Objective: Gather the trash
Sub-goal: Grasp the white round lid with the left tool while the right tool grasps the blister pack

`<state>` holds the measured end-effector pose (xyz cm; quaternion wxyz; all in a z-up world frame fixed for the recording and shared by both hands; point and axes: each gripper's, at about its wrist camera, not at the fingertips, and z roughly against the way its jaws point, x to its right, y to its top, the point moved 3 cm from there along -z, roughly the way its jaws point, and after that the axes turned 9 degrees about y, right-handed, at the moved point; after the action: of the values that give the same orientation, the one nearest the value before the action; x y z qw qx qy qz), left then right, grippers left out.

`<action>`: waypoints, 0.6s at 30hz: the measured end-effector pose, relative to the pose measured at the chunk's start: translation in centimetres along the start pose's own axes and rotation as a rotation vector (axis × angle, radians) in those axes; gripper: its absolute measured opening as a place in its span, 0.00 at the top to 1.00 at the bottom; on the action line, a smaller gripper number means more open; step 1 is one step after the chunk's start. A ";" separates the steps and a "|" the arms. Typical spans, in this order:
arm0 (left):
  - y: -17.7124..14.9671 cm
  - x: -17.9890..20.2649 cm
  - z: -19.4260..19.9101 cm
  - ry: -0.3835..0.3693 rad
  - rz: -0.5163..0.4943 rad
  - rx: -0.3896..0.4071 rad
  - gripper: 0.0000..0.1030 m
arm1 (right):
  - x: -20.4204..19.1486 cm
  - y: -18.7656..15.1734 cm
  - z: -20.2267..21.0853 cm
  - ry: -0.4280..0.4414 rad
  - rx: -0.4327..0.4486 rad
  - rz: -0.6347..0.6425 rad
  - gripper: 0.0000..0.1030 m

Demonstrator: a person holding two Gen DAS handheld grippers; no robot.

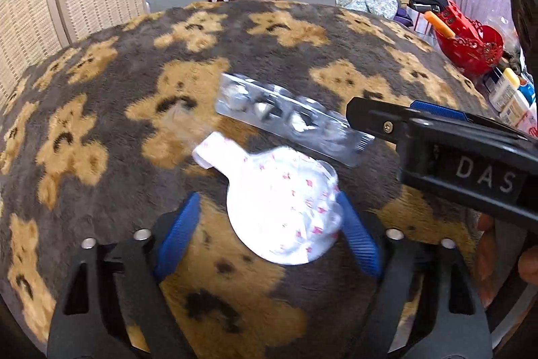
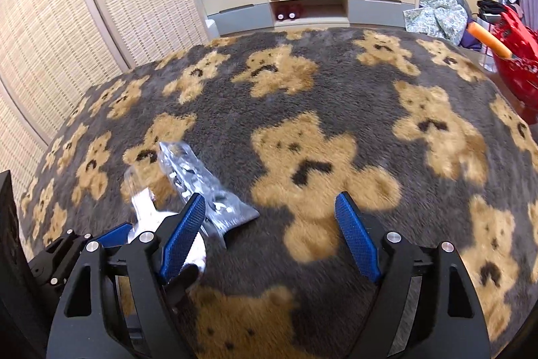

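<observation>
Surface: bear-print blanket (image 1: 101, 123).
White wrapper (image 1: 285, 207): on the blanket, between the left tool's pads, its right edge at the right pad; grip not confirmed.
Blister pack (image 1: 289, 116): just beyond the white wrapper, flat on the blanket.
Left tool (image 1: 269, 234): jaws apart.
Right tool (image 2: 269, 238): jaws apart, nothing between them; right of the wrapper.

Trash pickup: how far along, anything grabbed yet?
Done: nothing visibly collected. In hand: the left hand-held gripper is open around the white wrapper on the bear blanket; only one pad seems to touch. The right hand-held gripper is open, empty. Left: wrapper and blister pack.
</observation>
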<state>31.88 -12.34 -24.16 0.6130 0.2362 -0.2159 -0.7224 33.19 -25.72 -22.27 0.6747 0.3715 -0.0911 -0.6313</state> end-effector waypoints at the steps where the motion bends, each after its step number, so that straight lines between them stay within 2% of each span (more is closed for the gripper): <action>1: 0.1 -0.4 0.0 0.002 0.001 0.002 0.38 | -0.2 0.2 -0.3 0.005 -0.002 0.005 0.22; 3: 0.4 -1.3 -0.1 0.006 0.008 0.000 0.45 | -0.6 0.4 -0.8 0.014 -0.006 0.013 0.22; 7: 0.6 -3.0 -0.3 0.025 0.016 0.002 0.46 | -1.9 0.6 -2.1 0.036 -0.023 0.037 0.22; 13: 0.5 -4.8 -0.4 0.007 0.015 0.013 0.47 | -3.1 0.5 -3.7 0.044 -0.047 0.061 0.23; 18: 0.1 -5.2 -0.2 -0.004 0.008 0.016 0.47 | -4.0 0.3 -4.7 0.030 -0.068 0.103 0.46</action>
<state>32.77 -7.24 -23.82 0.6137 0.2386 -0.2237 -0.7186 35.46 -20.28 -24.01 0.7197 0.3526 -0.0785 -0.5930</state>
